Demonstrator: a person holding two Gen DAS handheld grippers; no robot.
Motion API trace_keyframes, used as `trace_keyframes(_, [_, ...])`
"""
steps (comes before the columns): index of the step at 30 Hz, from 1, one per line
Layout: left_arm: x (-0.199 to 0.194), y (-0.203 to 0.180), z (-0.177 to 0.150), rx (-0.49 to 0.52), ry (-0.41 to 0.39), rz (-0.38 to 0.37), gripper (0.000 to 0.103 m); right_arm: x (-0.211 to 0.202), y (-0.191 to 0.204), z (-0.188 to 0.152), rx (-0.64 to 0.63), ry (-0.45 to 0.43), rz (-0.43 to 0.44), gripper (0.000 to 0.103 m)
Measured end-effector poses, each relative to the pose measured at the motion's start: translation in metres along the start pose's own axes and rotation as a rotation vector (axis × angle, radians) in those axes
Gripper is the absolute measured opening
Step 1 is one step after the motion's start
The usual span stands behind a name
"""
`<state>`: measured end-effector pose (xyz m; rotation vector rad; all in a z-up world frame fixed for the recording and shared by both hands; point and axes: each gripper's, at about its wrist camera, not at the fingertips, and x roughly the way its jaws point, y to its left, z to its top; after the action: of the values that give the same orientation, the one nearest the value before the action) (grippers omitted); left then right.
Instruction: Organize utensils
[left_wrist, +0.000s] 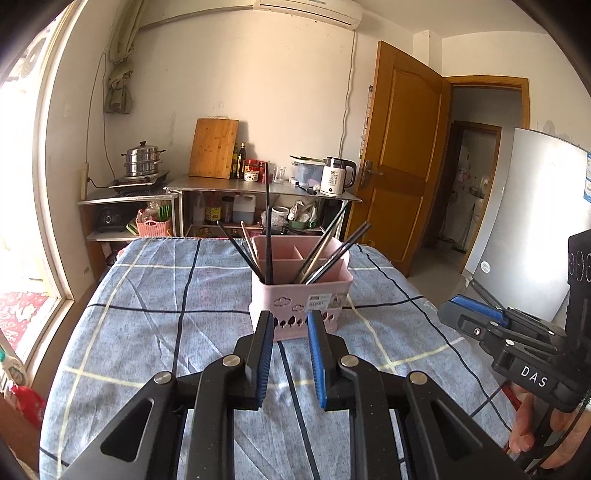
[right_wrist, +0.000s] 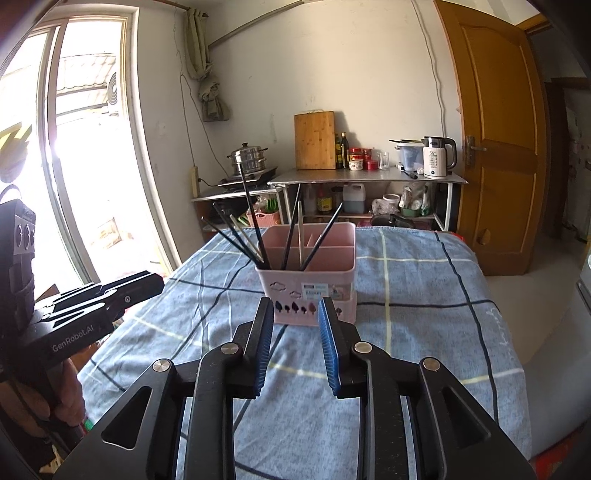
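A pink divided utensil holder (left_wrist: 301, 291) (right_wrist: 310, 291) stands on the table's blue checked cloth (left_wrist: 147, 314) (right_wrist: 406, 295). Several dark and pale chopsticks (left_wrist: 267, 221) (right_wrist: 251, 218) lean out of its front compartments, fanning left and right. My left gripper (left_wrist: 290, 321) hovers just in front of the holder, open, with a narrow gap between its blue pads and nothing in it. My right gripper (right_wrist: 295, 306) is beside it, also short of the holder, open and empty. Each gripper shows in the other's view, the right gripper (left_wrist: 452, 310) at the right edge and the left gripper (right_wrist: 157, 282) at the left.
Behind the table stands a metal shelf (left_wrist: 258, 188) with a cutting board (left_wrist: 213, 147), bottles, a white kettle (left_wrist: 336, 177) and a steamer pot (left_wrist: 142, 158). A wooden door (left_wrist: 399, 155) and a fridge (left_wrist: 532, 206) are at the right, a window (right_wrist: 85, 147) at the left. The cloth around the holder is bare.
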<state>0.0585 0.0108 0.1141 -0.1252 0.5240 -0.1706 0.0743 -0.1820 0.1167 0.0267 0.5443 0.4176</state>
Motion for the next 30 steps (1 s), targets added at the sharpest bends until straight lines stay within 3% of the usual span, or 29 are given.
trace_keyframes(18, [-0.005, 0.0, -0.066, -0.02, 0.003, 0.01, 0.018, -0.007, -0.001, -0.058, 0.003, -0.011, -0.036, 0.027])
trace_keyframes(30, [0.004, -0.002, -0.074, -0.004, 0.018, 0.024, 0.018, -0.006, 0.005, -0.065, -0.018, -0.005, -0.034, 0.031])
